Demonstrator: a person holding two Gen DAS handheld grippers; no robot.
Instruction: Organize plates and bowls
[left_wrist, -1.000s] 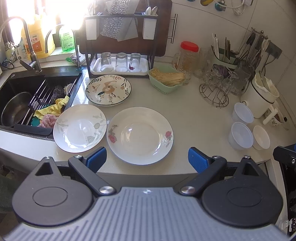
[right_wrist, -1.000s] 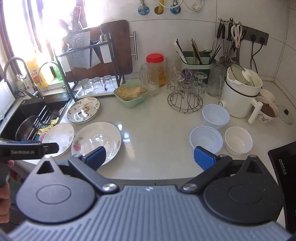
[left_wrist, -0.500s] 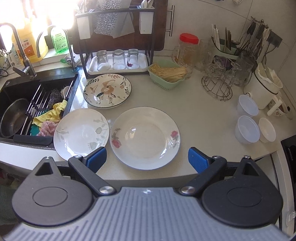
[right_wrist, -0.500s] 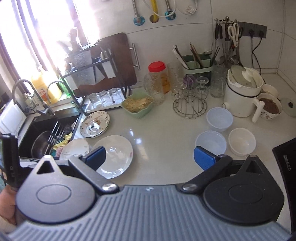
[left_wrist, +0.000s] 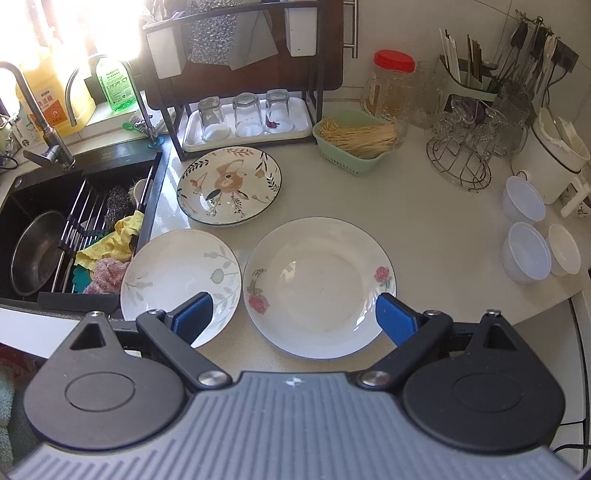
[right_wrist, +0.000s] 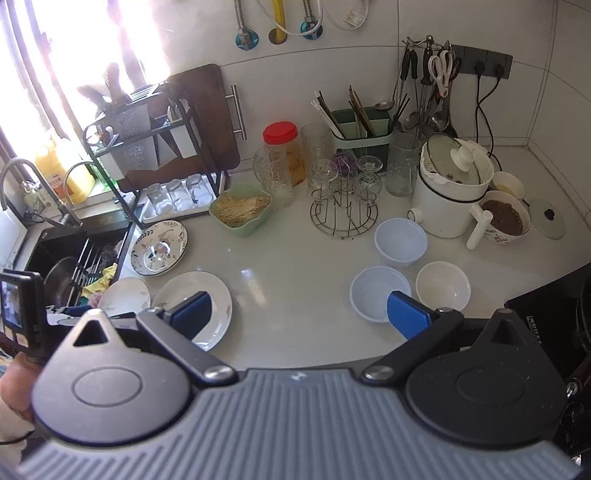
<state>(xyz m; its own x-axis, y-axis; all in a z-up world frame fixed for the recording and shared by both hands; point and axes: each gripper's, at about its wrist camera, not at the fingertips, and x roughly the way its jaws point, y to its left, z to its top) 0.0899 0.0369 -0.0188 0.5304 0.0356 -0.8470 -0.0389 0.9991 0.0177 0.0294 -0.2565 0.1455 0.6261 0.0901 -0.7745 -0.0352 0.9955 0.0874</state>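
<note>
Three plates lie on the white counter: a rose-print plate (left_wrist: 319, 286) in front, a leaf-print plate (left_wrist: 181, 275) to its left by the sink, and a colourful floral plate (left_wrist: 229, 184) behind them. My left gripper (left_wrist: 293, 317) is open and empty, hovering over the near edge of the rose plate. Two translucent bowls (right_wrist: 380, 293) (right_wrist: 400, 242) and a white bowl (right_wrist: 443, 284) stand at the right. My right gripper (right_wrist: 299, 314) is open and empty, held above the counter's front edge between plates and bowls. The rose plate also shows in the right wrist view (right_wrist: 221, 295).
A black sink (left_wrist: 40, 221) with a steel pot and cloths is at the left. A dish rack with glasses (left_wrist: 243, 114), a green basket (left_wrist: 352, 142), a wire glass stand (right_wrist: 341, 210), a white cooker pot (right_wrist: 452, 192) and a black stove (right_wrist: 554, 321) edge the counter.
My left gripper has moved forward and lower over the plates. My right gripper has risen and pulled back, so more of the counter shows. Both stay open.
</note>
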